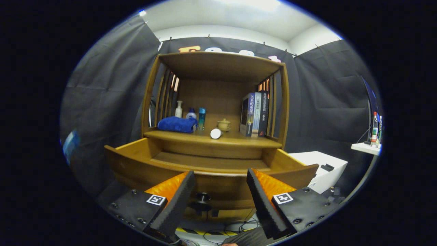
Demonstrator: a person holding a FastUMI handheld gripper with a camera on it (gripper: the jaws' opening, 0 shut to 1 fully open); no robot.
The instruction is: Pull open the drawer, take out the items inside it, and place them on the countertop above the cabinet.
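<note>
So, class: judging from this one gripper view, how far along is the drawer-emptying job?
Done: the drawer stands pulled open, and what shows of its floor looks bare. A white cylinder lies on the countertop, possibly already moved. In hand: nothing; the gripper is open, fingers straddling the drawer knob without touching. Left: possibly nothing, since the drawer's front interior is hidden.

The wooden cabinet's surface (239, 139), above the pulled-out drawer (211, 164), carries a folded blue towel (177, 124) at its left. Behind the towel stand a pale pump bottle (179, 109), a small blue-capped bottle (191, 113) and a slim teal bottle (201, 118). A white cylinder (215, 133) lies near the front edge, just beside a small lidded pot (224, 125). Upright books (254, 114) stand at the right.
</note>
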